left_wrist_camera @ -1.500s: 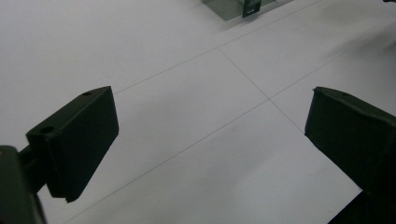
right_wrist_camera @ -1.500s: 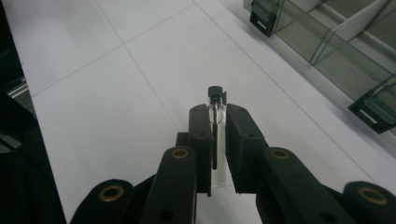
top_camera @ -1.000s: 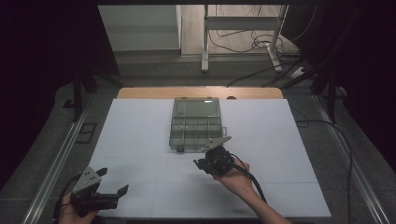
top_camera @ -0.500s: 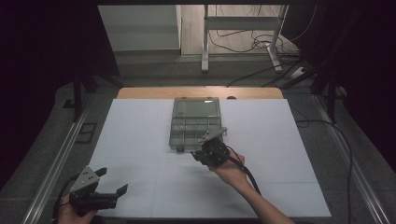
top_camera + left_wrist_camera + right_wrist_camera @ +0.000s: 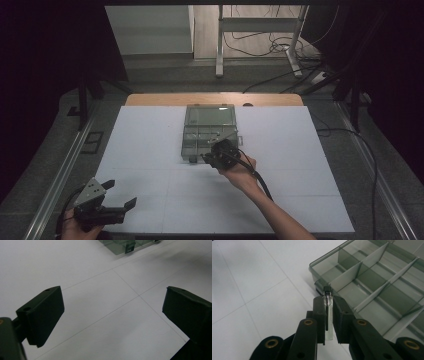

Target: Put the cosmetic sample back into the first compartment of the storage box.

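Right gripper [image 5: 329,322], clamped on a small clear glass vial [image 5: 328,315] (black cap up), has moved forward to the near edge of the open compartment box [image 5: 207,131], forearm angled in. Left gripper [image 5: 111,197] stays wide open, holding nothing, well short of the box.

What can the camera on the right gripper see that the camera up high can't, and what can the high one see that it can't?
Right gripper view alone: a small clear vial with a black cap pinched between the right gripper's jaws, and the box's grey dividers up close.

High view alone: the left gripper, jaws apart, near the table's front left corner, the person's forearm, and the floor cables beyond the table.

Both: the clear compartment box and the white table top around it.
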The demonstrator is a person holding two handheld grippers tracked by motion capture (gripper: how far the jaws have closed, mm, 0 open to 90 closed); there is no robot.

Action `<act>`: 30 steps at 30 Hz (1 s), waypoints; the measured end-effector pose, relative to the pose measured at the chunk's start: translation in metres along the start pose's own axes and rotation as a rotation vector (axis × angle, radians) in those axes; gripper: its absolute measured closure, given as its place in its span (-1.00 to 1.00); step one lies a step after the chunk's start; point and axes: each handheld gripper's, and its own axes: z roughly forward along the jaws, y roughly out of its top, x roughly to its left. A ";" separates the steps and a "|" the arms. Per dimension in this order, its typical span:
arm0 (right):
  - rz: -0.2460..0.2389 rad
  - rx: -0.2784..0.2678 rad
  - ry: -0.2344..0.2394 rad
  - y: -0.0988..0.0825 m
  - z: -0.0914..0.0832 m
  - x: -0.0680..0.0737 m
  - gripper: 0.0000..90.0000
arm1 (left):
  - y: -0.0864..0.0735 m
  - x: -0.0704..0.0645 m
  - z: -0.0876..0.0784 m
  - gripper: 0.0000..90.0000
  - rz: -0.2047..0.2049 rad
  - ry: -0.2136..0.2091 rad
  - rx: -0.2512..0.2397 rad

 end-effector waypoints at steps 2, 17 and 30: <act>0.004 -0.001 -0.004 0.002 0.002 -0.002 0.79 | 0.000 0.000 0.000 -0.89 0.002 -0.001 0.000; 0.028 -0.019 -0.035 0.017 0.020 -0.019 0.79 | 0.000 0.000 0.000 -0.89 0.005 -0.003 0.000; 0.030 -0.033 -0.053 0.030 0.032 -0.027 0.79 | 0.000 0.000 0.000 -0.87 0.015 -0.009 0.000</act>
